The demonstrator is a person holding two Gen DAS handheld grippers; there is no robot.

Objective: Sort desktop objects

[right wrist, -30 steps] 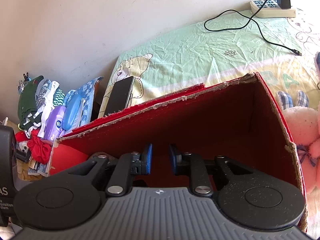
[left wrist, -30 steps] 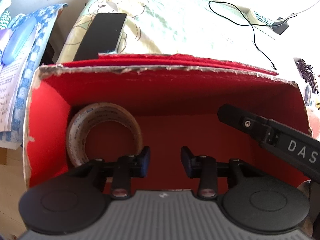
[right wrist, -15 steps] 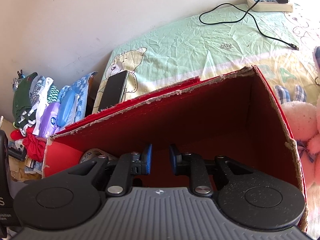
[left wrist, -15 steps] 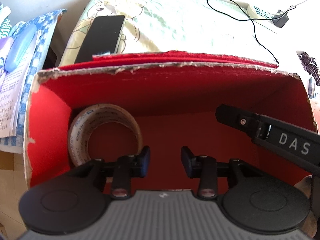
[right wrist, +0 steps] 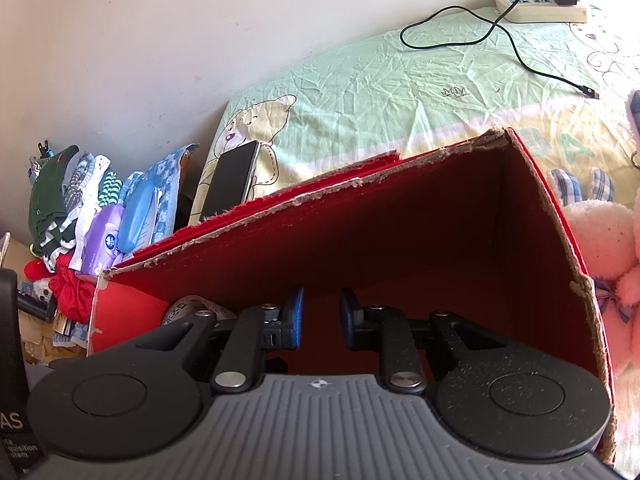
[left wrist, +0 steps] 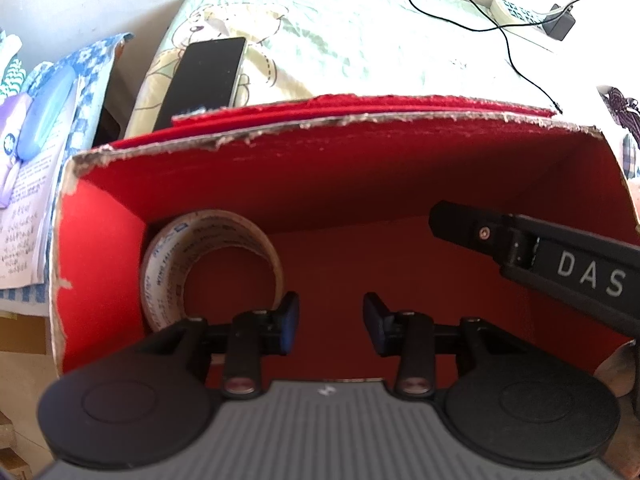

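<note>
A red cardboard box (left wrist: 360,184) with torn rims fills both views. A roll of clear packing tape (left wrist: 168,264) stands on edge in its left corner, and its top edge also peeks out in the right wrist view (right wrist: 188,307). My left gripper (left wrist: 331,322) hangs open over the box floor, just right of the tape and not touching it. My right gripper (right wrist: 320,318) points into the same box (right wrist: 440,216), its pads a narrow gap apart with nothing between them. Its black body (left wrist: 540,256) reaches in from the right.
A black phone (right wrist: 232,180) lies on the bear-print sheet behind the box. A power strip (right wrist: 536,0) with a black cable (right wrist: 520,56) sits far back. A pink plush toy (right wrist: 600,240) is right of the box. Clothes and a purple wipes pack (right wrist: 104,240) are piled left.
Both cameras have shifted slightly over the box. The tape roll has come into the right wrist view. Neither gripper's finger gap has changed.
</note>
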